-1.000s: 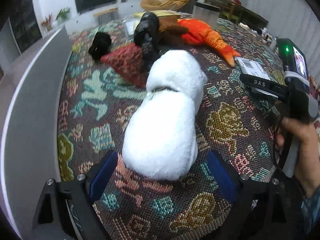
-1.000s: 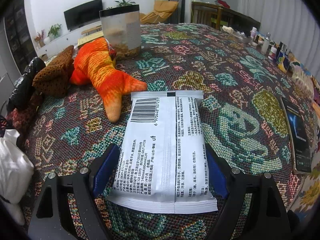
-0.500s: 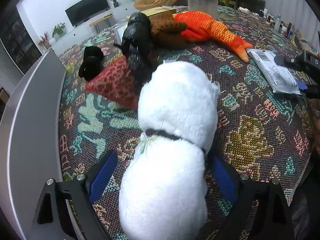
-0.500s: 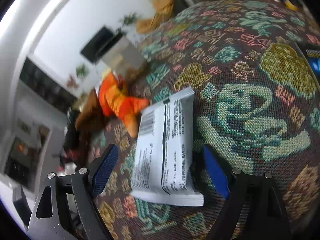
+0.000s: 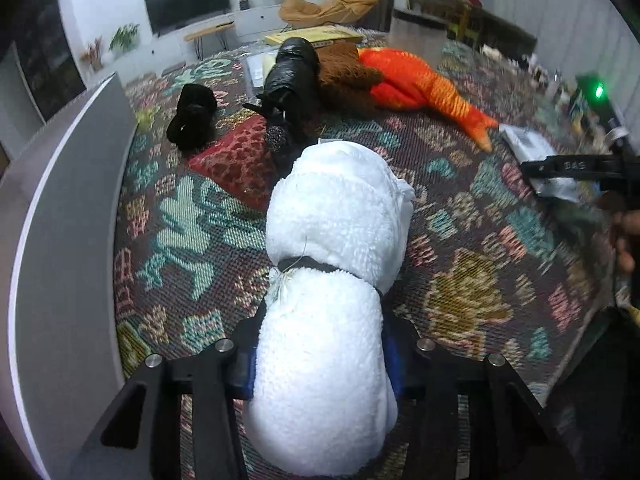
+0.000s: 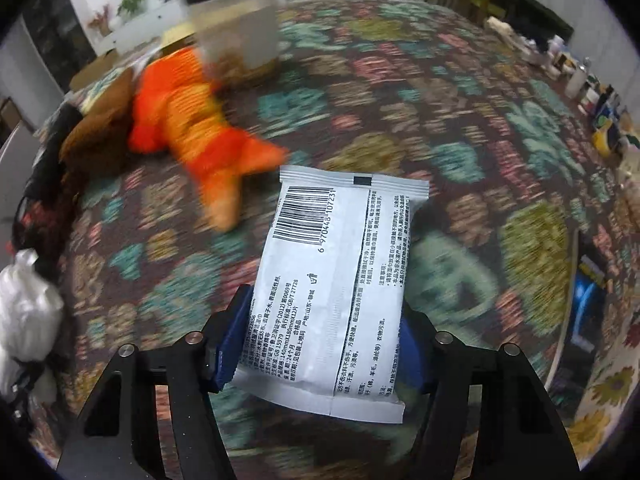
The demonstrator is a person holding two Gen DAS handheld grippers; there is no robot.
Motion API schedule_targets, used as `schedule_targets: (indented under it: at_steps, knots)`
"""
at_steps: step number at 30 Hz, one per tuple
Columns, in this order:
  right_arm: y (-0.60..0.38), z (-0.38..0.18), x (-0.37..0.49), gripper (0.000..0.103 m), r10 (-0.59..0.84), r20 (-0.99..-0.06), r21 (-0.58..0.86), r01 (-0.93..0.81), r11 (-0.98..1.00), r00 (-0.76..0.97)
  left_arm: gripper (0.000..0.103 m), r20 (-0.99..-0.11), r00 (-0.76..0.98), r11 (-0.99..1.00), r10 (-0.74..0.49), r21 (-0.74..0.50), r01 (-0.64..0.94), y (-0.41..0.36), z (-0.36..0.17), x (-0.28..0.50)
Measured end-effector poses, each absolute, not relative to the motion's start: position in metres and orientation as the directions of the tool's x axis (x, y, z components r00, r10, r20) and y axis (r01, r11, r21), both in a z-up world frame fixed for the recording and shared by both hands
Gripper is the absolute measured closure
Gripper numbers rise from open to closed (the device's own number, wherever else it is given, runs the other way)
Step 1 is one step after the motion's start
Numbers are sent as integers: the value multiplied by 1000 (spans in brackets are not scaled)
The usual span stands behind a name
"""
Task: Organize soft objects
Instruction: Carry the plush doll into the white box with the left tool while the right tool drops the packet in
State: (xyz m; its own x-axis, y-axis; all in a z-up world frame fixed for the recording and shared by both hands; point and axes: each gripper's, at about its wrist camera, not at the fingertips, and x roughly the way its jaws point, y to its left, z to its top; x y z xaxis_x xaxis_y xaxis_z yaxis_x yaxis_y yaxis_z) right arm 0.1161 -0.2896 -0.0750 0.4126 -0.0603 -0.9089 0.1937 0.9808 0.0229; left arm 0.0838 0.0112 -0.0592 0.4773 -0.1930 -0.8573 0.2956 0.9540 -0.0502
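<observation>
A white plush (image 5: pixel 336 216) with a dark band round its middle lies on the patterned cloth. My left gripper (image 5: pixel 320 356) is closing on its lower half, and the blue pads (image 5: pixel 244 372) press into its sides. In the right wrist view a white wipes packet (image 6: pixel 340 240) with a barcode sits between the closing jaws of my right gripper (image 6: pixel 320 340), both pads against its long edges. The left wrist view also shows the right gripper (image 5: pixel 576 168) at the far right, over the packet (image 5: pixel 524 142).
An orange fish plush (image 5: pixel 416 84), a brown plush (image 5: pixel 344 76), a shiny black bundle (image 5: pixel 292 80), a red patterned cushion (image 5: pixel 236 156) and a small black plush (image 5: pixel 192 116) lie beyond. A clear container (image 6: pixel 240 28) stands behind the fish. Bottles (image 6: pixel 600 96) line the right edge.
Both grippers went from wide open to closed: the left on the white plush after sliding forward along it, the right on the wipes packet. The right view tilted, then swung back.
</observation>
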Motion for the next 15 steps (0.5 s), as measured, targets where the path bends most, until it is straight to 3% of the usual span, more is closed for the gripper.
schedule_targets:
  at_steps: [6, 15]
  knots:
    - [-338, -62, 166, 36, -66, -885, 32, 203, 979, 461, 57, -824, 486, 950, -292, -191, 247, 23, -37, 78]
    - [-359, -78, 263, 36, -23, -884, 51, 144, 988, 466, 57, -765, 542, 938, -347, -281, 203, 45, 10, 87]
